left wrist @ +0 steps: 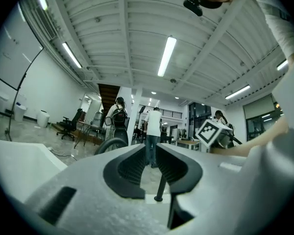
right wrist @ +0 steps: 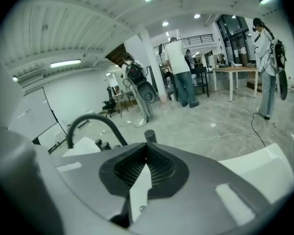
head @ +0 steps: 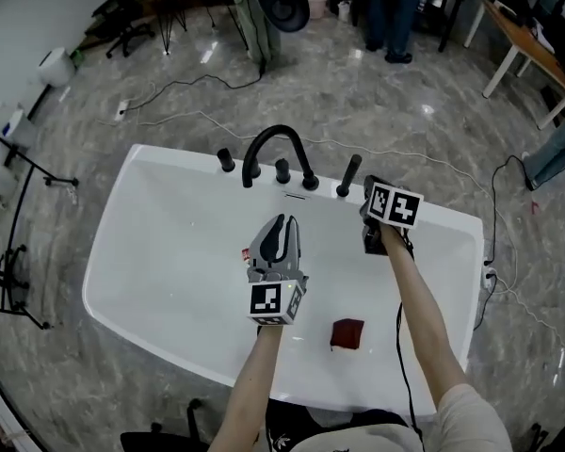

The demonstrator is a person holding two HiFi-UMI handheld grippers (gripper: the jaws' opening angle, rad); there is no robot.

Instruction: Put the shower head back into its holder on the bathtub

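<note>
Just beyond right gripper: black cylindrical shower head, upright.
Right gripper: jaws together, empty!
Left gripper: part-open, empty.

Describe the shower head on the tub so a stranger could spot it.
Look at the white bathtub on the grey floor; a row of black fittings lines its far rim. The shower head stands at the row's right end: a slim, straight, leaning stick, taller than the stubby knobs, unlike the arched spout.
</note>
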